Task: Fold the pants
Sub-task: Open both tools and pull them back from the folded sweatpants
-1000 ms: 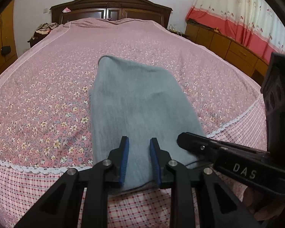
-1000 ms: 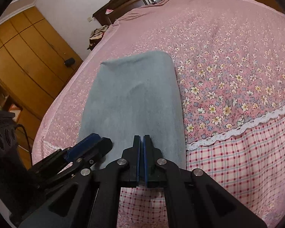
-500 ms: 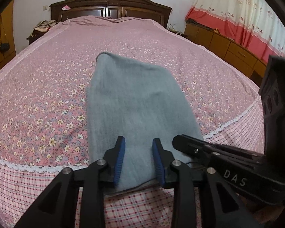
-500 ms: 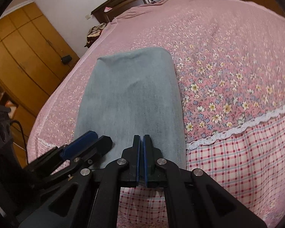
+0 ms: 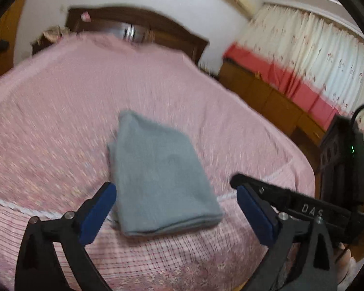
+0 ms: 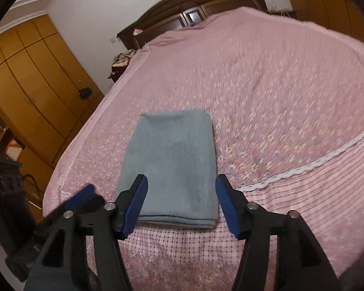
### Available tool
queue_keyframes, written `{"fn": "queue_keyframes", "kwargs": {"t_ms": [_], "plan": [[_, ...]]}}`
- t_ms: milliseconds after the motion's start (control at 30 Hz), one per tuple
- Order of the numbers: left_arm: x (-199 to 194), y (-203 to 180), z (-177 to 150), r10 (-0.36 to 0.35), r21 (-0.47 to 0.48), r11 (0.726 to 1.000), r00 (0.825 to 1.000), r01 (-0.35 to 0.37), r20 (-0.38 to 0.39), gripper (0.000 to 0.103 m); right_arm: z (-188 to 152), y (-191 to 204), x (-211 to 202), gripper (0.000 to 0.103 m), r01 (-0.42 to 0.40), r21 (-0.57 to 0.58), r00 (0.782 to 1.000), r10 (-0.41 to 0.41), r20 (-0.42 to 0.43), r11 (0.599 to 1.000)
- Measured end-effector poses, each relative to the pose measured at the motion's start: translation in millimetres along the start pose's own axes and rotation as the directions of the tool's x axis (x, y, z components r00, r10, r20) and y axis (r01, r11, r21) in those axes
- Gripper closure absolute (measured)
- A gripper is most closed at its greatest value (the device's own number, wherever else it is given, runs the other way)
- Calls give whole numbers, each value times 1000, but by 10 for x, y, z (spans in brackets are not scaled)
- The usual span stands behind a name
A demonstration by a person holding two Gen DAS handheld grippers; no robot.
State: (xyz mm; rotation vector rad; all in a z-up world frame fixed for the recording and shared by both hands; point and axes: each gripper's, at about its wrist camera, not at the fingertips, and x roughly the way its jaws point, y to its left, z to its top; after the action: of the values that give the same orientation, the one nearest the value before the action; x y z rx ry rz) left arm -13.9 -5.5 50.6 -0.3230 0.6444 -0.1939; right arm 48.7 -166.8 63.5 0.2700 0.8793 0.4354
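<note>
The grey-blue pants [image 5: 157, 174] lie folded into a flat rectangle on the pink floral bedspread [image 5: 60, 121], near the bed's front edge; the right wrist view shows the same pants [image 6: 174, 165]. My left gripper [image 5: 179, 213] hangs above and in front of the fold, its jaws opening wide, and the blue pads touch nothing. My right gripper [image 6: 182, 206] is raised over the near end of the fold, its jaws opening too, with no cloth pinched between them. In the left wrist view, the right gripper's arm [image 5: 291, 203] crosses at the right.
A dark wooden headboard [image 5: 138, 26] stands at the far end of the bed. Wooden cabinets under a red and cream curtain [image 5: 303, 72] line the right side, and a wooden wardrobe [image 6: 36, 92] the left. A white lace trim [image 6: 303, 167] marks the bedspread's edge above the checked skirt.
Both grippers let go of the pants' near edge, opened and lifted up and back. The folded pants now lie free on the bed.
</note>
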Motion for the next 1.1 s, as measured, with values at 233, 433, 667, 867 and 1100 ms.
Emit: {"fn": "queue_keyframes", "kwargs": {"t_ms": [233, 433, 667, 867, 1100], "plan": [[-447, -356, -26, 214, 232, 941, 965, -245, 151, 0, -252, 266, -365, 9, 63, -245, 993, -35, 116, 968], [-506, -436, -355, 291, 272, 909, 948, -317, 132, 0, -534, 281, -646, 6, 95, -324, 974, -20, 226, 941], [-342, -180, -571, 262, 174, 944, 959, -278, 112, 0, -495, 115, -576, 6, 100, -240, 969, -40, 243, 966], [-194, -19, -620, 237, 137, 960, 969, -244, 64, 0, -539, 99, -435, 6, 142, -274, 973, -83, 216, 951], [-249, -60, -606, 244, 163, 953, 966, -254, 82, 0, -580, 124, -362, 6, 135, -281, 978, -82, 192, 950]]}}
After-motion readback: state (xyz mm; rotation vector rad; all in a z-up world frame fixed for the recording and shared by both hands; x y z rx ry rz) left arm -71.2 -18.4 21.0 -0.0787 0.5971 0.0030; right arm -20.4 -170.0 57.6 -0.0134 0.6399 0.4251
